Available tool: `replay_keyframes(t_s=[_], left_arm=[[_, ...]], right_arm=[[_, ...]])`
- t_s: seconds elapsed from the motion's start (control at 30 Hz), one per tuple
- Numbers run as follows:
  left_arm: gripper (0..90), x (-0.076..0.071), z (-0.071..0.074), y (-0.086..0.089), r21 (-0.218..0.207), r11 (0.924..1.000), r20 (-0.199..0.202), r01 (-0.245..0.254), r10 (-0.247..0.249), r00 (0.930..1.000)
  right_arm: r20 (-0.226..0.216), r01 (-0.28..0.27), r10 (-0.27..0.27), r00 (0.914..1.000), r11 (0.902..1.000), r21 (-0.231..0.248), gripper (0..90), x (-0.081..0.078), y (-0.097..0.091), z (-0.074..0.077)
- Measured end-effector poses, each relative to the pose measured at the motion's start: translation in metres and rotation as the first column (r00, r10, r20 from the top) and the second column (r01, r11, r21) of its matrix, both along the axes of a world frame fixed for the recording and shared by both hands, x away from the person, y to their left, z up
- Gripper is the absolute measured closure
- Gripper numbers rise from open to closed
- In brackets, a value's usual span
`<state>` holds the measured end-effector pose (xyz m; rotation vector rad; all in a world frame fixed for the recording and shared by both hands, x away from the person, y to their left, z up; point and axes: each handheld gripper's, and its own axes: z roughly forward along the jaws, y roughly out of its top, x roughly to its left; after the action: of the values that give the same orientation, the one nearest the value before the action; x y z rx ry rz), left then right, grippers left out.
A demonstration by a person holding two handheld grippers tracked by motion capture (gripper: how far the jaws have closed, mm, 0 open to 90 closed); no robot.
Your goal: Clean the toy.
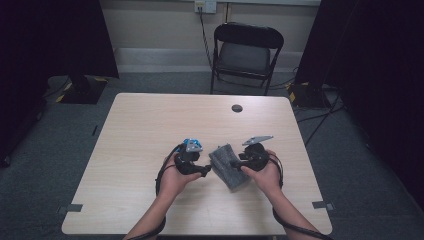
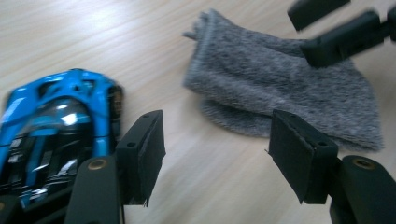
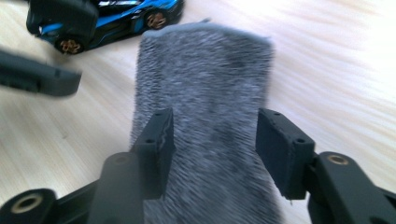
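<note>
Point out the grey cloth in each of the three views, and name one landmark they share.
High view: grey cloth lies on the table between the two grippers, right of centre.
Left gripper view: upper right, beyond the open jaws.
Right gripper view: centre, running under the open jaws.
Shared landmark: the blue toy car beside it.

A black folding metal chair point(image 1: 247, 54) stands beyond the table at twelve o'clock. A white wall socket point(image 1: 205, 5) sits above it at eleven o'clock.
</note>
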<state>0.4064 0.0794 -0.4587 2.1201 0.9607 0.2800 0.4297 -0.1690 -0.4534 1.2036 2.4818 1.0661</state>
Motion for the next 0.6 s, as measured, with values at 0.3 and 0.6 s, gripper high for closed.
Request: replay_keyframes(t_s=[0.3,0.6], left_arm=[[37.0,-0.010,-0.008,-0.021,-0.035,0.9988,-0.049,0.035,-0.036,0.9981],[35.0,-0.005,-0.020,-0.027,-0.059,0.9982,-0.095,0.012,-0.018,0.9953]], right_arm=[[0.020,0.143,-0.142,0.9896,0.9879,-0.060,53.4,0.007,-0.046,-0.008],[0.007,0.120,-0.120,0.9927,0.9882,-0.095,56.3,0.000,-0.049,-0.024]])
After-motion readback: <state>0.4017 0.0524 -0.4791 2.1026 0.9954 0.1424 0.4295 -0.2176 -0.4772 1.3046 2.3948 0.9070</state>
